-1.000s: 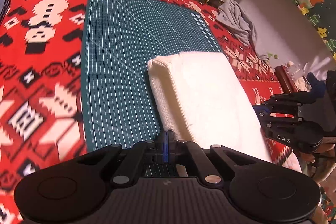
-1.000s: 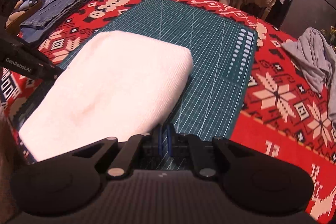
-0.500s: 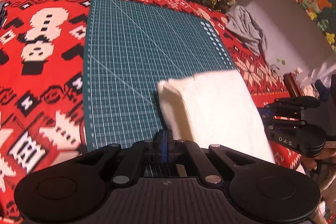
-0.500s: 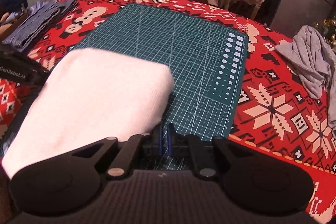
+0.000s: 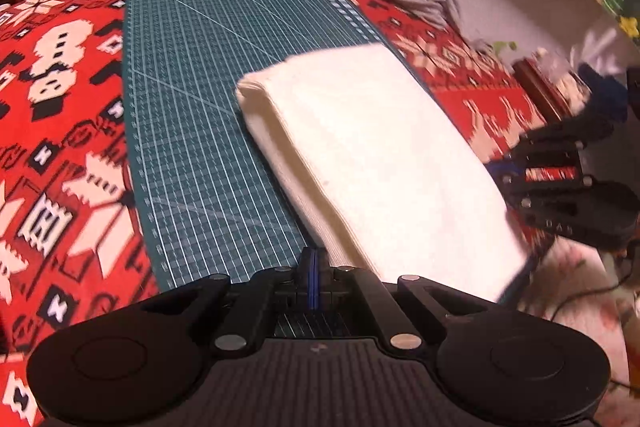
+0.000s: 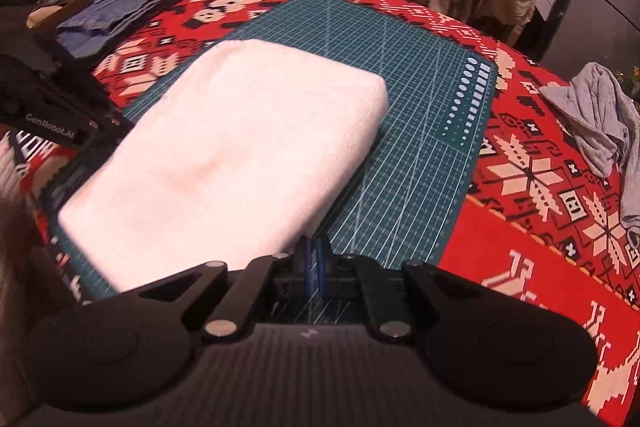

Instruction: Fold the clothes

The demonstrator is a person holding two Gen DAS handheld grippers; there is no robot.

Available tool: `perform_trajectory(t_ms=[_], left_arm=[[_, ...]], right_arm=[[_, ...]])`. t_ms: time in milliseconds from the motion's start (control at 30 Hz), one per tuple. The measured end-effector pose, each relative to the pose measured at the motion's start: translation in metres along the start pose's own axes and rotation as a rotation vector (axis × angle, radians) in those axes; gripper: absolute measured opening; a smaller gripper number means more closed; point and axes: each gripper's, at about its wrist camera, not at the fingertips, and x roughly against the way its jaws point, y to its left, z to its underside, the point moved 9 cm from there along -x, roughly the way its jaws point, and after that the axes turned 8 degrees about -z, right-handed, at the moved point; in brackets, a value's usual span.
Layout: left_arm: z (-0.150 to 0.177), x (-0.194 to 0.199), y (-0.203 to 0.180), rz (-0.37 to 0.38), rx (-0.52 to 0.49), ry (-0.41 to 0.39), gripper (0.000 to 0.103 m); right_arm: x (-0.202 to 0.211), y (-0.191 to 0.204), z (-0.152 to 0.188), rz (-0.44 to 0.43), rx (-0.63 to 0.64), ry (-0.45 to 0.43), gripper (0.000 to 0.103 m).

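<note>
On the mat: the folded white cloth [image 6: 240, 147] lies across the green mat [image 6: 420, 147], on the red counter [image 6: 540, 267].
Change: the cloth sits nearer your side than a second ago, still folded flat.
Left claw [image 5: 314, 277]: closed together, empty.
Right claw [image 6: 314, 267]: nearly together, holding nothing.
Meaning: this piece looks done; the grey garment [image 6: 596, 123] is likely next.

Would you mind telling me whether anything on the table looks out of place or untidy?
Yes: a grey garment lies crumpled and unfolded on the red patterned tablecloth, off the green cutting mat. By contrast, the white towel sits neatly folded on the mat, though skewed to its grid lines.
</note>
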Motion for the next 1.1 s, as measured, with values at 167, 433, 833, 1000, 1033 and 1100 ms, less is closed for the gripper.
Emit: perform_trajectory(t_ms=[167, 433, 833, 1000, 1033, 1100], left_arm=[[0.011, 0.007, -0.012, -0.023, -0.062, 0.003, 0.0], [0.024, 0.016, -0.037, -0.081, -0.25, -0.007, 0.0], [0.049, 0.023, -0.053, -0.081, -0.316, 0.026, 0.0], [0.059, 0.029, -0.056, -0.077, -0.318, 0.036, 0.0], [0.061, 0.03, -0.056, -0.07, -0.31, 0.04, 0.0], [0.065, 0.032, -0.056, -0.041, -0.29, 0.049, 0.002]], right_arm=[[0.008, 0.007, 0.013, -0.013, 0.018, 0.008, 0.005], [0.021, 0.016, 0.03, -0.029, 0.038, 0.007, 0.005], [0.035, 0.029, 0.052, -0.051, 0.052, 0.013, 0.005], [0.043, 0.033, 0.062, -0.064, 0.054, 0.013, 0.005], [0.045, 0.034, 0.065, -0.072, 0.053, 0.014, 0.005], [0.049, 0.036, 0.07, -0.094, 0.05, 0.012, 0.007]])
